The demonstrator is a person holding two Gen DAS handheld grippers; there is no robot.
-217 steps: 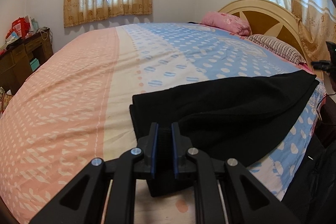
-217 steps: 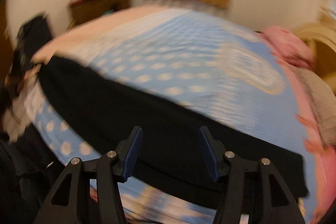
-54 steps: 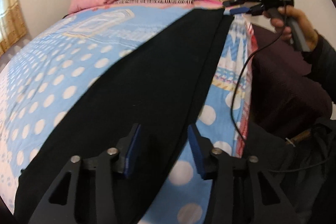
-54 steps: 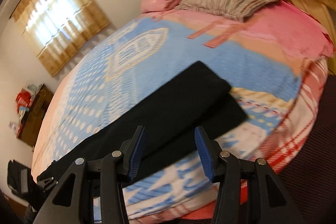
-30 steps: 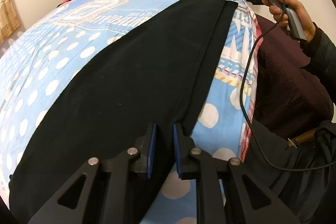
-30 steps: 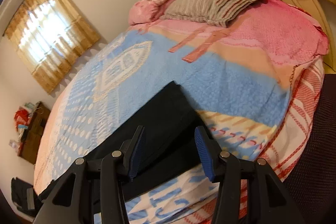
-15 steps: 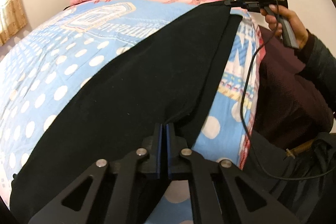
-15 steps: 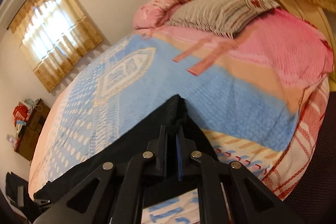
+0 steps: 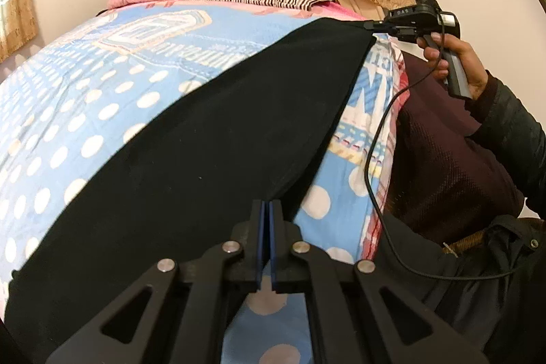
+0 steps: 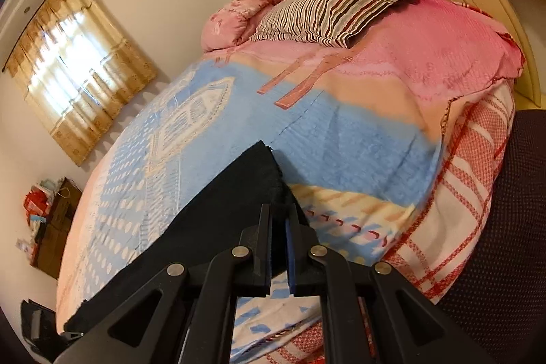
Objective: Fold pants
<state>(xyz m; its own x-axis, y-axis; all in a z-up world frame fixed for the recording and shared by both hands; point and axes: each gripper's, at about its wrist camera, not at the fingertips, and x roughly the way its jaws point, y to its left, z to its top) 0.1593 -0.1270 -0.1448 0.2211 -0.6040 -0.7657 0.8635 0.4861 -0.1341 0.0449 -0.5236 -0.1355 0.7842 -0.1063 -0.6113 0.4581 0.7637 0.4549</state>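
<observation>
Now both claws are pinching the long black cloth pants (image 9: 204, 139): left claw (image 9: 266, 210) gripping the near edge, right claw (image 10: 279, 217) probably the end corner, ready to lift.

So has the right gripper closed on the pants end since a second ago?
Yes. The right gripper has shut on the pants at the end nearest the striped pillow, lifting that corner off the bedspread.

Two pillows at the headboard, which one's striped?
The striped pillow, nearer the bed's right edge; the pink pillow beside it is floral, no stripes.
</observation>
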